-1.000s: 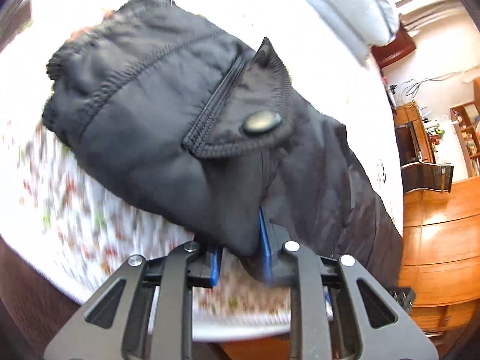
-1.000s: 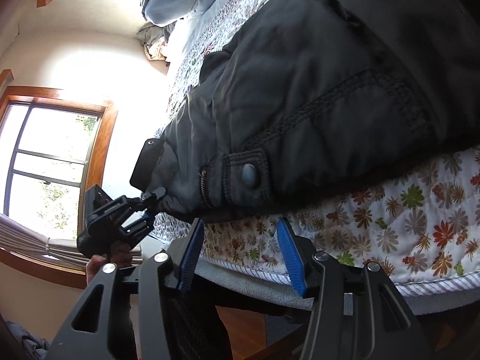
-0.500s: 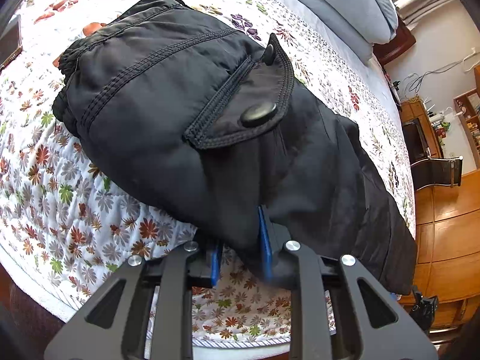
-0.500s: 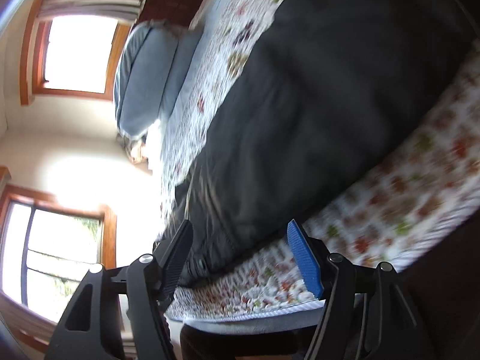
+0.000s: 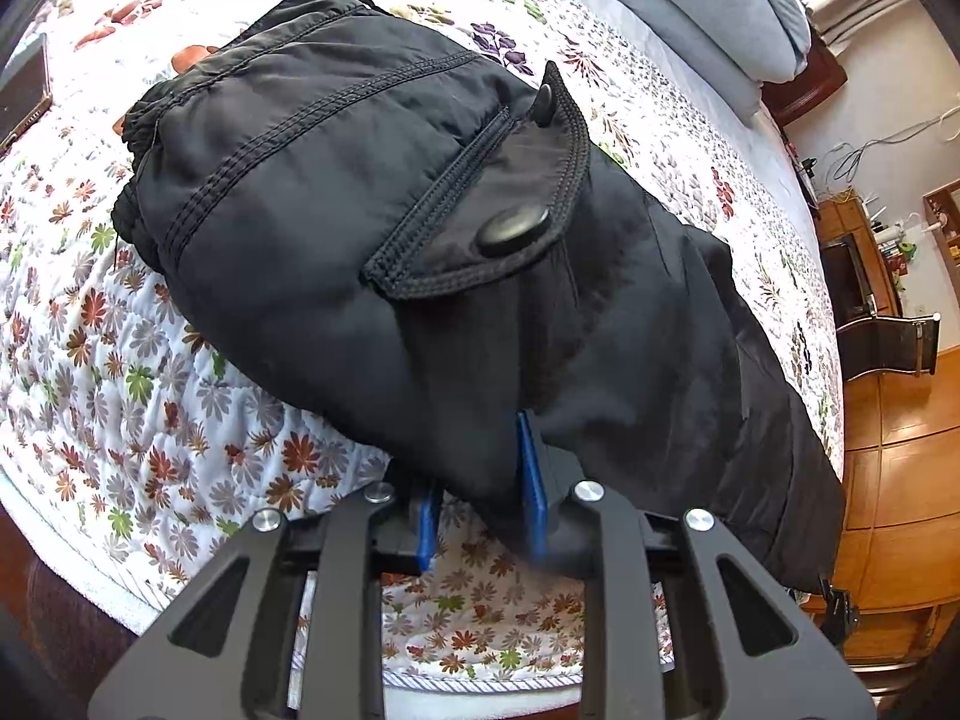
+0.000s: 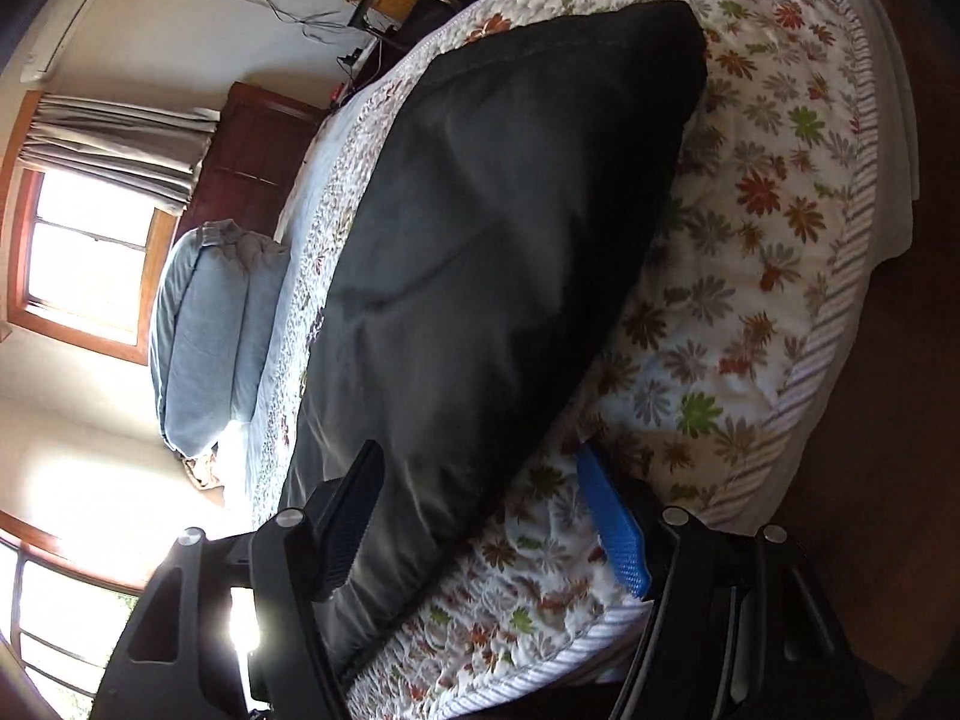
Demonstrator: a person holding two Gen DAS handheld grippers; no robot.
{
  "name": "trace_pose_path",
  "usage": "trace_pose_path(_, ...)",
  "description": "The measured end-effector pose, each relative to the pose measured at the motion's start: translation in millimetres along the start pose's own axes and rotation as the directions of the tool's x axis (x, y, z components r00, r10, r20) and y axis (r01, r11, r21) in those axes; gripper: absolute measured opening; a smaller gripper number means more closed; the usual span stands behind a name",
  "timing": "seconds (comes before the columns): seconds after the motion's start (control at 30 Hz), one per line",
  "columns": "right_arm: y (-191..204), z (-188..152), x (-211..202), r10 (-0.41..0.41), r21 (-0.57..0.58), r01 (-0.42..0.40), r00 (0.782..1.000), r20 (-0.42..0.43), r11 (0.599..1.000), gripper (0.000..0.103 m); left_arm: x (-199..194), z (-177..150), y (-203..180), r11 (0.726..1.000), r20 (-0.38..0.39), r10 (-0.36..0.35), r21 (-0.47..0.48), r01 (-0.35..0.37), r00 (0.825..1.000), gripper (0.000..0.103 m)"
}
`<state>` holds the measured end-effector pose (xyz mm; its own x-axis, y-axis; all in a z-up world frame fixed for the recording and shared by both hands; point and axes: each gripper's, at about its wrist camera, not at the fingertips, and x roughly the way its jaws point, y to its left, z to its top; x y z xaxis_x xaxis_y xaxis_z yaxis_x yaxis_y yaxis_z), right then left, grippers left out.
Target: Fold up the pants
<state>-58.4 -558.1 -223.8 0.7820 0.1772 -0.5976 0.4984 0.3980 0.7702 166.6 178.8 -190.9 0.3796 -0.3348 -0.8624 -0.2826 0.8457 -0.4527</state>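
The black pants [image 5: 420,252] lie lengthwise on the floral quilt [image 5: 120,372], with the left gripper [image 5: 480,492] clenched on the near edge at 6 o'clock. The right gripper [image 6: 480,516], jaws spread and empty, straddles the leg's edge at 6 o'clock. Advise closing on both layers before lifting, keeping the seam aligned.

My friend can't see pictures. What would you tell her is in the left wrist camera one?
The left gripper is shut on the near edge of black pants lying on a flowery quilt. A pocket flap with a round snap button faces up, and a blue-grey pillow sits at the far end of the bed.
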Motion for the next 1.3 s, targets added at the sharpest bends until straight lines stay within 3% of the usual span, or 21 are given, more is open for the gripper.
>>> trace_pose_path(0.1,6.2,9.8,10.9,-0.004,-0.045,0.005,1.000,0.022,0.999,0.045,3.9,0.5,1.1,1.000,0.000,-0.005,-0.008,0.005,1.000,0.023)
trace_pose_path(0.13,8.4,13.0,14.0,0.011,-0.063,-0.010,1.000,0.026,0.998,0.030,5.6,0.7,1.4,1.000,0.001,-0.005,-0.009,0.005,1.000,0.023)
trace_pose_path(0.17,10.1,13.4,15.9,0.028,-0.075,-0.026,0.999,0.023,0.997,0.024,7.6,1.3,2.0,1.000,0.003,-0.006,-0.011,0.006,1.000,0.023)
trace_pose_path(0.23,18.5,22.4,22.9,0.031,-0.098,-0.028,0.999,0.023,0.995,0.014,10.8,2.5,2.3,1.000,0.005,-0.007,-0.014,0.007,1.000,0.023)
trace_pose_path(0.33,40.4,27.7,36.0,0.032,-0.154,-0.026,0.999,0.031,0.988,0.010,15.2,6.3,1.9,1.000,0.015,-0.009,-0.022,0.009,1.000,0.023)
trace_pose_path(0.5,55.0,37.7,62.7,0.083,-0.148,-0.080,0.996,0.019,0.986,0.009,20.8,20.7,-0.1,0.999,0.047,-0.011,-0.032,0.012,0.999,0.023)
trace_pose_path(0.6,47.8,37.2,67.6,0.088,-0.122,-0.086,0.996,0.006,0.989,0.009,23.1,23.4,-5.6,1.000,0.063,0.011,0.018,-0.012,0.998,0.024)
trace_pose_path(0.7,35.1,37.0,64.7,0.125,-0.103,-0.125,0.992,-0.006,0.987,0.009,25.3,23.2,-1.6,0.999,0.061,-0.017,0.038,0.015,0.998,0.025)
trace_pose_path(0.97,43.6,34.6,73.9,0.105,-0.103,-0.105,0.994,-0.011,0.989,0.009,36.1,41.3,1.6,0.998,0.055,-0.041,0.053,0.038,0.998,0.025)
trace_pose_path(1.17,40.4,38.4,76.3,0.126,-0.080,-0.126,0.992,-0.015,0.989,0.010,33.1,31.6,8.5,0.996,0.064,-0.073,0.056,0.070,0.995,0.027)
trace_pose_path(1.27,32.6,41.2,70.5,0.142,-0.039,-0.141,0.990,0.018,0.989,0.027,29.7,26.4,16.8,0.994,0.069,-0.107,0.028,0.105,0.992,0.030)
trace_pose_path(1.3,30.8,42.9,69.1,0.170,-0.014,-0.170,0.985,0.036,0.985,0.032,26.8,24.8,19.3,0.995,0.070,-0.104,0.022,0.102,0.992,0.036)
